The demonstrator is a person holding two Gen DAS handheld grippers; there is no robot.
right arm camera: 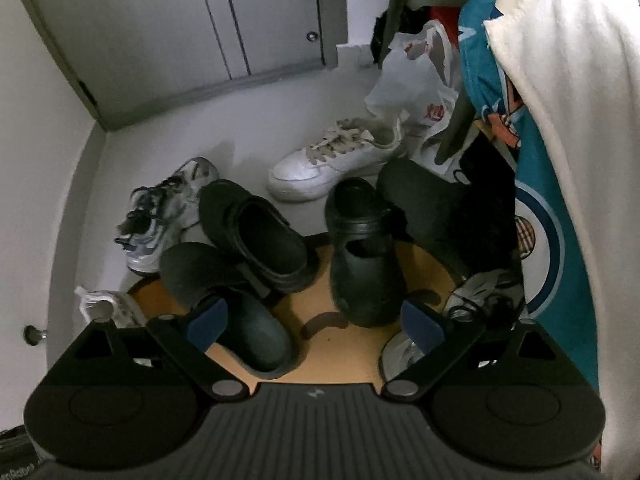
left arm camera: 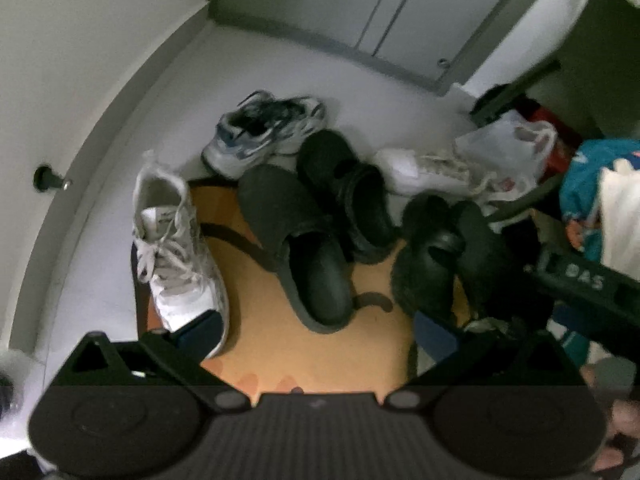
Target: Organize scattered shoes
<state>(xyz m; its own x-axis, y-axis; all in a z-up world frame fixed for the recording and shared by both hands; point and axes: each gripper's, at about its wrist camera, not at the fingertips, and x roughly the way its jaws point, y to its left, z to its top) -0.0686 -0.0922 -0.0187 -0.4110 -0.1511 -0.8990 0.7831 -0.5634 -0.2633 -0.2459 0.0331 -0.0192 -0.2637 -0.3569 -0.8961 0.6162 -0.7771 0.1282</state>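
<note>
Several shoes lie scattered on and around an orange mat point(left arm camera: 280, 344). In the left wrist view a white laced sneaker point(left arm camera: 176, 248) lies by the left fingertip, two black clogs point(left arm camera: 300, 240) overlap mid-mat, and a grey running shoe point(left arm camera: 260, 132) lies behind them. My left gripper point(left arm camera: 316, 334) is open and holds nothing. In the right wrist view my right gripper point(right arm camera: 316, 318) is open above the mat point(right arm camera: 340, 344), empty. One black clog point(right arm camera: 240, 308) is at its left finger and another black clog point(right arm camera: 360, 256) stands just ahead. A second white sneaker point(right arm camera: 332, 160) lies farther back.
A white plastic bag point(right arm camera: 416, 80) sits at the back right. Teal and white hanging cloth point(right arm camera: 540, 140) crowds the right side. A grey door point(right arm camera: 200, 20) closes the back. A running shoe point(right arm camera: 476, 292) lies under the cloth. A doorstop point(left arm camera: 48, 178) juts from the left wall.
</note>
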